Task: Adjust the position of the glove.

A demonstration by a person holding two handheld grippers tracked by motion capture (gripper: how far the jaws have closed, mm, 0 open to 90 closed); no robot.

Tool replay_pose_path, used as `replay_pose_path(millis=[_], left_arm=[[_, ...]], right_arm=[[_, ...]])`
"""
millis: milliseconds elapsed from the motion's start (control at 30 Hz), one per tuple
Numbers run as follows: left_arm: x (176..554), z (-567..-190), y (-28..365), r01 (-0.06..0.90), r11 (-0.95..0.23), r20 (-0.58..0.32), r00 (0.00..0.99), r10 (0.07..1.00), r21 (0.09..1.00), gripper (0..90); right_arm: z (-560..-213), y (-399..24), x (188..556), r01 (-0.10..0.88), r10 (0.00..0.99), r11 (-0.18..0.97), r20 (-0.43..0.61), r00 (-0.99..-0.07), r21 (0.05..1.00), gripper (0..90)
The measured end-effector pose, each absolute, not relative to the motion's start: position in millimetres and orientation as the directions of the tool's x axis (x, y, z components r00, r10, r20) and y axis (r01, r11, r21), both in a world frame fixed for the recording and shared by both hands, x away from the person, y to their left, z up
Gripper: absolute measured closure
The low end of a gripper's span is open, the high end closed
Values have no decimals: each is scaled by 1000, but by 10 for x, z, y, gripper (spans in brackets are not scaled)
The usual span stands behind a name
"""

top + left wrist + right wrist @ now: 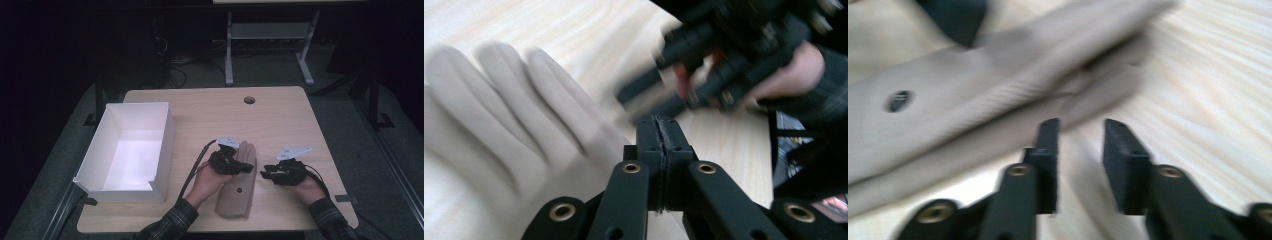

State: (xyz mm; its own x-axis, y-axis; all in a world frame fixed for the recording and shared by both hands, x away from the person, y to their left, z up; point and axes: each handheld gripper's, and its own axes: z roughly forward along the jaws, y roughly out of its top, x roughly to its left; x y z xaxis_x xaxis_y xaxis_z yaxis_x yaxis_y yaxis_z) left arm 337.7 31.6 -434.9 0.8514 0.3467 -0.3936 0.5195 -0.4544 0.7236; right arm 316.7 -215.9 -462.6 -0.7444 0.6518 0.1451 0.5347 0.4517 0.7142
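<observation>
Left gripper (239, 165): jaws pressed fully together, nothing between them; tips over beige glove (239, 192), at its finger end. Glove lies flat on wooden table (280, 112), between both grippers, cuff toward person. Right gripper (263, 172): jaws partly apart, gap empty; glove edge just beyond tips. White box (165, 137) well left of left gripper

Parted hand-held gripper (1080, 150) beside beige glove (973, 110)

The glove (239, 192) lay on the table (280, 115) between my grippers, my left gripper (243, 167) over its fingers, my right gripper (262, 173) just beside it. The box (165, 150) sat left of them.
</observation>
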Motion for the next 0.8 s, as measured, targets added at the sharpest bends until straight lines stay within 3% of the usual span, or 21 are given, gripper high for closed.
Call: replay_pose_path(millis=[33,133,333,800], left_arm=[[3377,-4349,316,520,-454,-394,851,347,724,893],[3288,-4446,256,518,-482,-396,854,337,706,894],[3147,-4613,101,488,-566,-370,873,318,665,895],[3107,-4619,224,453,-624,-301,891,340,636,895]], right_arm=[[-4626,-2159,3167,535,652,452,145,-744,714,610],[-4669,-2298,3218,547,715,433,96,-693,717,452],[-4724,-2428,3277,571,776,405,61,-627,714,325],[-4793,-2487,3316,581,822,385,21,-569,717,199]])
